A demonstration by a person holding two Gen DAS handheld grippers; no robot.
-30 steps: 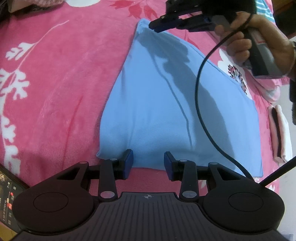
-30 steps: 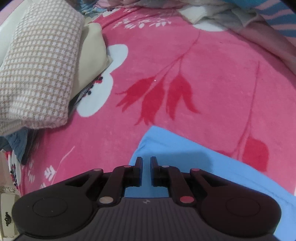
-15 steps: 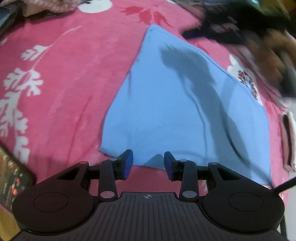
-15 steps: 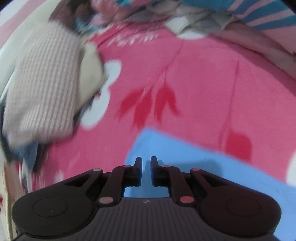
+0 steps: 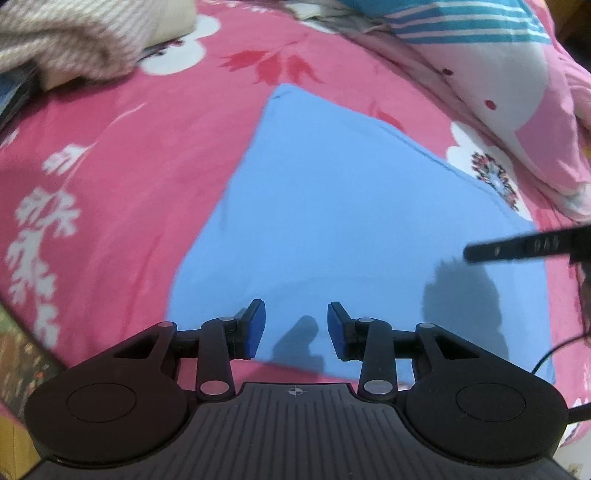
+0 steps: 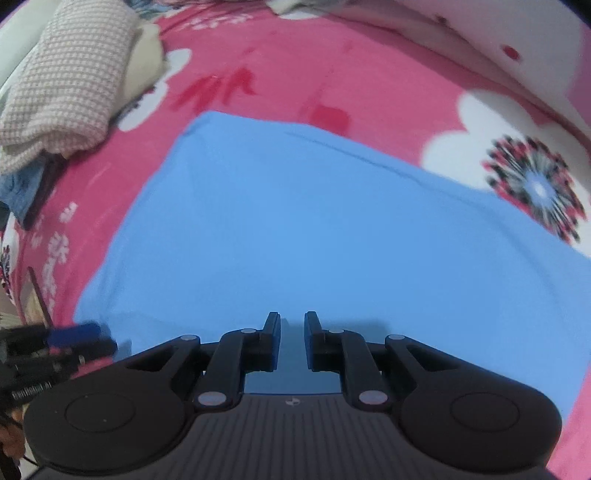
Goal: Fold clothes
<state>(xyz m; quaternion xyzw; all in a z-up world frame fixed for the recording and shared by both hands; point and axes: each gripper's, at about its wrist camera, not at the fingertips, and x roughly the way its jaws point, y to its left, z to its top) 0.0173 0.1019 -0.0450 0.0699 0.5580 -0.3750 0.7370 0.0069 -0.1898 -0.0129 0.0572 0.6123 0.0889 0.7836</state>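
A light blue folded cloth lies flat on the pink flowered bedspread. My left gripper hovers over the cloth's near edge, open, with nothing between its blue pads. In the right wrist view the same blue cloth fills the middle. My right gripper hangs above it with its jaws opening, a narrow gap and nothing between them. One right finger pokes in from the right edge of the left wrist view. The left fingers show blurred at the lower left of the right wrist view.
A beige checked folded pile sits at the far left of the bed. Teal-striped fabric and a pink-and-white pillow lie along the far right. A dark flat object lies at the near left edge.
My right gripper swept from the cloth's far corner back toward its near right side, and its jaws widened a little. My left gripper rose slightly and tilted up.
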